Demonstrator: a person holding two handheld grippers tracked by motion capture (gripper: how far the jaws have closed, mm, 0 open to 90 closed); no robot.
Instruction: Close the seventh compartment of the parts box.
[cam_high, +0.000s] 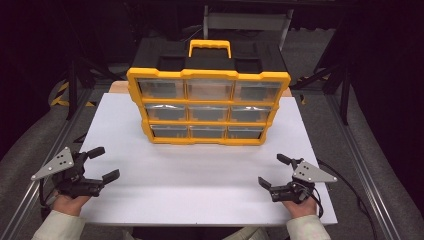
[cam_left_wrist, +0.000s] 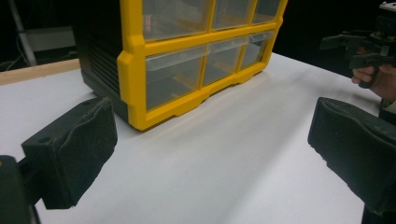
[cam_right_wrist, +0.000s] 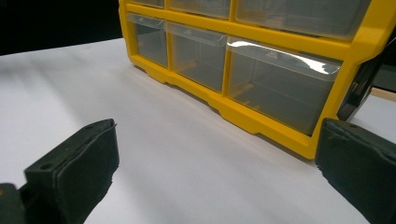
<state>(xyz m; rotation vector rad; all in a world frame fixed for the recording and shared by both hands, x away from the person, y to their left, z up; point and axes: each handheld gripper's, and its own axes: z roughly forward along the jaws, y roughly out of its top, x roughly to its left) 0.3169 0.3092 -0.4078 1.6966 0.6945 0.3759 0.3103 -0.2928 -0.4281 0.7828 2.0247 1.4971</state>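
Drawer organizer (cam_high: 208, 106), yellow frame with nine clear drawers, is standing upright on the white counter (cam_high: 200, 175), ahead of both hand-held grippers and between them. Its black carry handle section with yellow grip (cam_high: 210, 48) is sitting on top. Drawers are all sitting flush in the frame; contents possibly none, though glare is obscuring the panes. Left hand-held gripper (cam_high: 102, 164) is resting near the counter's near-left edge, jaws standing wide apart, holding nothing. Right hand-held gripper (cam_high: 274, 171) is resting near the near-right edge, jaws likewise spread, holding nothing. Both are lying well apart from the organizer.
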